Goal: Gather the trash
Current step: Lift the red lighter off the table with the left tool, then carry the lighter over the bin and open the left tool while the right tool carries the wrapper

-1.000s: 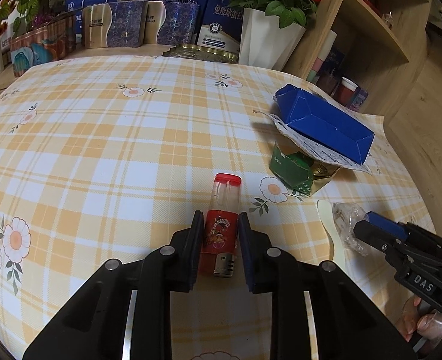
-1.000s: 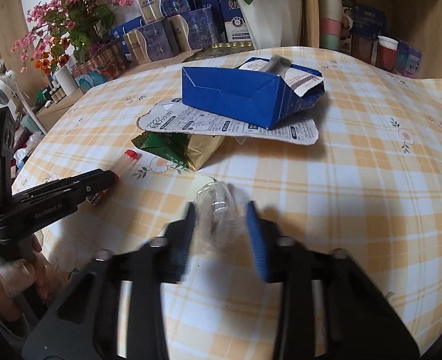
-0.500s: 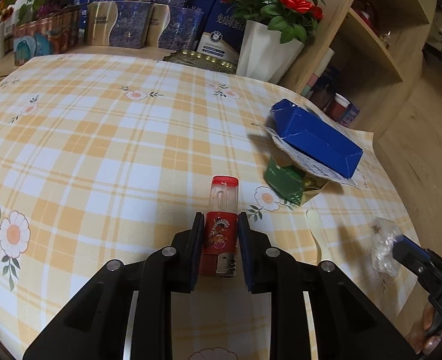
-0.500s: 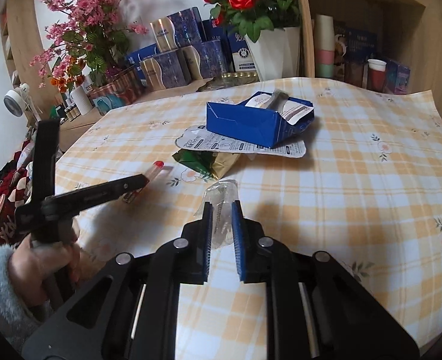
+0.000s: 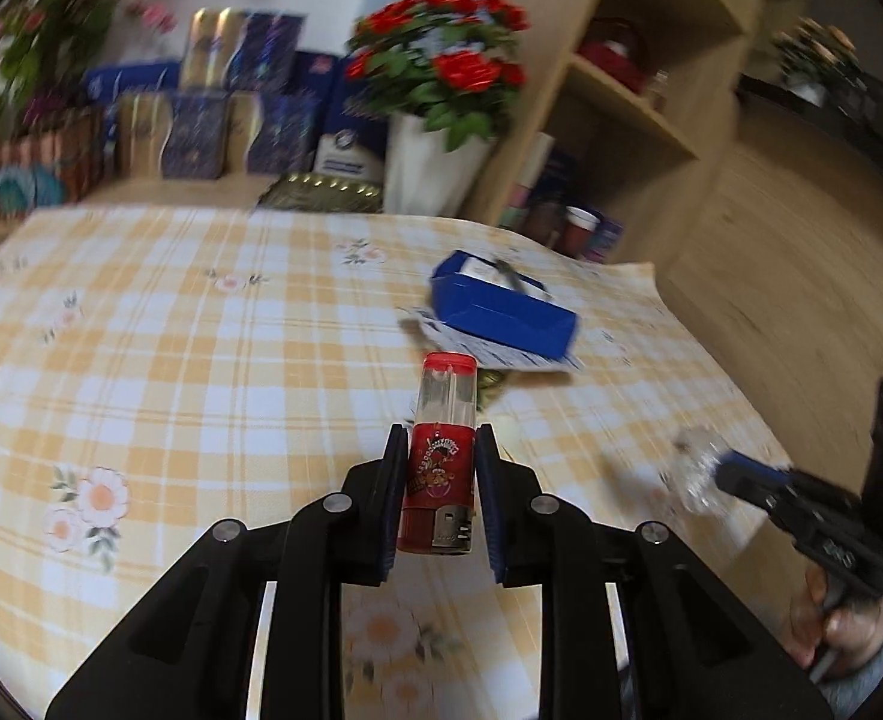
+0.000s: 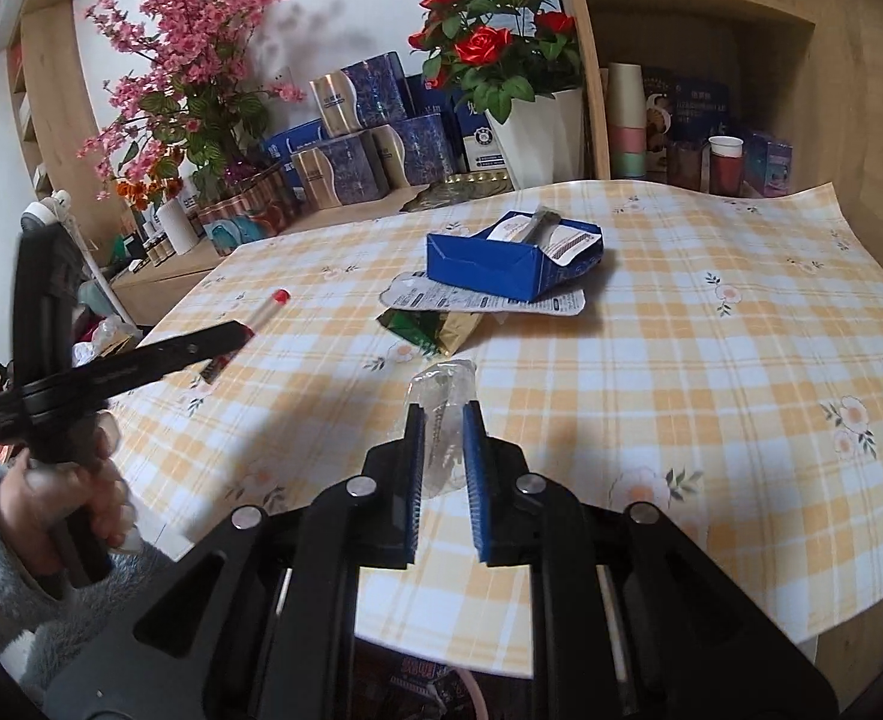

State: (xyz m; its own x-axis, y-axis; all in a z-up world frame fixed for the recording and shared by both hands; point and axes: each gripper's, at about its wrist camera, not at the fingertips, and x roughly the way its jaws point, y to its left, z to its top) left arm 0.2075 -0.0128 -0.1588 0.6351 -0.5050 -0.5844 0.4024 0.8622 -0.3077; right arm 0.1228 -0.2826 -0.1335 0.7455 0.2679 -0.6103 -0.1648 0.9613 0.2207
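Above the desk point(image 6: 711, 360): both picks lifted clear, presumably for carrying to a bin.
Left fingers point(image 5: 438, 450): clamped on red-capped lighter-shaped clear tube point(image 5: 444, 420).
Right fingers point(image 6: 441, 426): narrow, pinching crumpled clear plastic wrapper point(image 6: 441, 396).
Left on desk: open blue cardboard box point(image 6: 501, 267), green-gold foil wrapper point(image 6: 435, 327).

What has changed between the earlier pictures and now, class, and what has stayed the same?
The right claw, open around the clear plastic wrapper a second ago, closed on it and lifted it off the table. The left claw, already gripping the red tube, raised it off the cloth. The blue box, printed card and green-gold wrapper stayed put.
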